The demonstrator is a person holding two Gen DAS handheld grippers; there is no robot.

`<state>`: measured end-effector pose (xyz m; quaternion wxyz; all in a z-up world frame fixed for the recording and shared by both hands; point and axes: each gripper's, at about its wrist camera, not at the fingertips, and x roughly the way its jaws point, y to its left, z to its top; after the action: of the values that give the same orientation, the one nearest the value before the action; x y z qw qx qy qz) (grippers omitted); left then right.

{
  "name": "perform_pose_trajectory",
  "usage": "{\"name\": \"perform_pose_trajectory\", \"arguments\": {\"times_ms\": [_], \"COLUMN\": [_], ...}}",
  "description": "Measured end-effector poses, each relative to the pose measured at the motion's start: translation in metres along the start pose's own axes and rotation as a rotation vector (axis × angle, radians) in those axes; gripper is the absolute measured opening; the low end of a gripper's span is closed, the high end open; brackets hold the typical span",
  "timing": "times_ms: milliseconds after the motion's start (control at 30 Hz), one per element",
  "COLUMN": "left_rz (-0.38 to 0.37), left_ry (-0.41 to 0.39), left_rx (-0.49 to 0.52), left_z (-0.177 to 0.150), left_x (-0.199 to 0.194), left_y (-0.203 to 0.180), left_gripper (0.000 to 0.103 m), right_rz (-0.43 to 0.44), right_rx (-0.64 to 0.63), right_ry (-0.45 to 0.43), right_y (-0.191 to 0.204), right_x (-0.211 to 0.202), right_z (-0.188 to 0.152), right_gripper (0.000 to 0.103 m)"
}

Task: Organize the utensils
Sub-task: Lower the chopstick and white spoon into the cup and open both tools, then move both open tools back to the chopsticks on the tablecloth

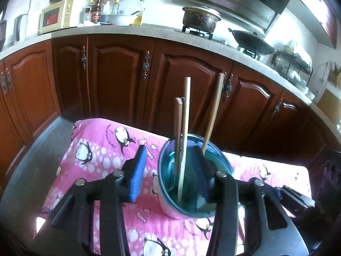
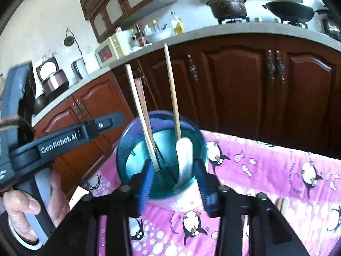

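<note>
A teal-rimmed cup (image 1: pixel 170 209) stands on a pink penguin cloth (image 1: pixel 102 149). Light and dark chopsticks (image 1: pixel 185 128) stand upright in it. My left gripper (image 1: pixel 170 175) is open. Its right finger reaches over the cup's mouth, and a light chopstick rises between the pads without touching them. In the right wrist view the same cup (image 2: pixel 121 149) holds chopsticks (image 2: pixel 138 106) and a white spoon (image 2: pixel 185 160). My right gripper (image 2: pixel 174 185) is open astride the cup's near side, the spoon loose between its pads. A hand (image 2: pixel 25 209) holds the left gripper's body (image 2: pixel 64 140) at the left.
Dark wooden cabinets (image 1: pixel 119 74) and a grey counter (image 1: pixel 127 28) with a microwave (image 1: pixel 57 17), a pot (image 1: pixel 200 19) and a wok (image 1: pixel 253 40) lie behind the table. A wood-coloured utensil end (image 2: pixel 281 204) rests on the cloth at lower right. The table's far edge runs just behind the cup.
</note>
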<state>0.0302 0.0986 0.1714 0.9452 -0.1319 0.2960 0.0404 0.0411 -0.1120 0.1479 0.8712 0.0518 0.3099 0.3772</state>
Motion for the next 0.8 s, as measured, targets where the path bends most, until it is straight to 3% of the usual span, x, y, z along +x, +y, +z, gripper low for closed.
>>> {"name": "perform_pose_trajectory", "arguments": {"times_ms": [367,533,800], "left_rz": [0.019,0.009,-0.013], "left_ry": [0.017,0.01,0.053], "left_rx": [0.069,0.105,0.16], "left_z": [-0.027,-0.038,-0.058], "left_x": [-0.039,-0.054,-0.059], "left_y": [-0.026,-0.047,-0.066], "left_gripper": [0.05,0.061,0.067], "right_rz": [-0.062,-0.118,-0.19], "right_rx": [0.049,0.038,0.086], "right_ry": [-0.065,-0.082,0.002], "right_y": [0.002,0.003,-0.022], "right_x": [-0.075,-0.106,-0.126], "right_z": [-0.007,-0.013,-0.046], "right_gripper": [0.041,0.045,0.045]}}
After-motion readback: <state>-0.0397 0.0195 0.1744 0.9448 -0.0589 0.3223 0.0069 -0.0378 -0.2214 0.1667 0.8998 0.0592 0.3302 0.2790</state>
